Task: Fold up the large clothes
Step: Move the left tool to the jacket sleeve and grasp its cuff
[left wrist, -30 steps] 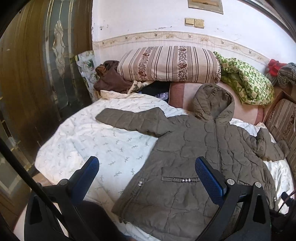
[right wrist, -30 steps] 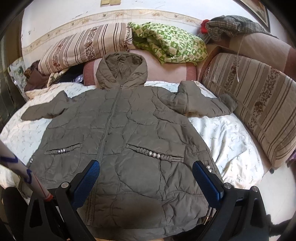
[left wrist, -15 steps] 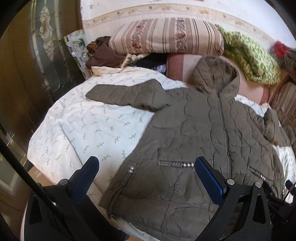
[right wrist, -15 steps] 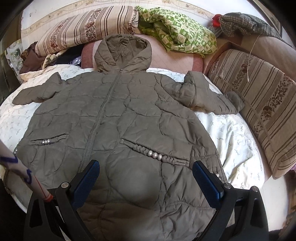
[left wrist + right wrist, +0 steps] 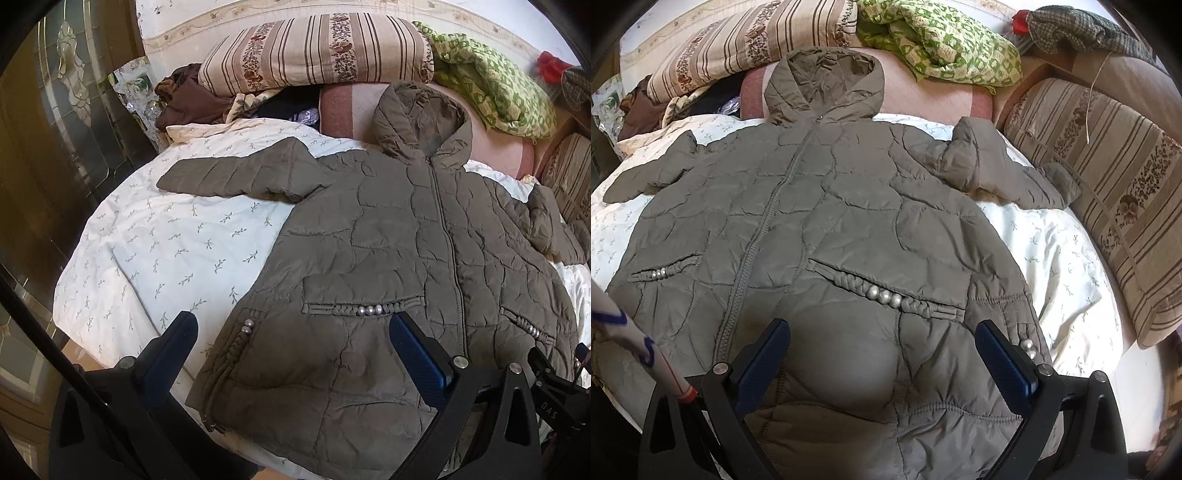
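Observation:
An olive quilted hooded jacket [image 5: 388, 236] [image 5: 831, 206] lies face up and spread flat on a white sheet with small leaf prints [image 5: 166, 251] [image 5: 1056, 251], zipper closed, both sleeves out to the sides, hood toward the pillows. My left gripper [image 5: 291, 332] hovers open over the jacket's lower left hem, near the beaded pocket trim [image 5: 365, 310]. My right gripper [image 5: 882, 339] stands open low over the lower right front, just below the other beaded pocket [image 5: 882, 295]. Neither holds anything.
Striped pillows [image 5: 317, 51] [image 5: 1108, 184], a green patterned blanket [image 5: 945, 48] and a pile of dark clothes [image 5: 192, 99] line the bed's head and right side. A dark wooden door with glass [image 5: 55, 110] stands left of the bed. The other gripper's handle [image 5: 624, 332] shows at lower left.
Both grippers have come down and forward toward the jacket's lower front; the jacket now fills more of each view. The jacket itself has not moved.

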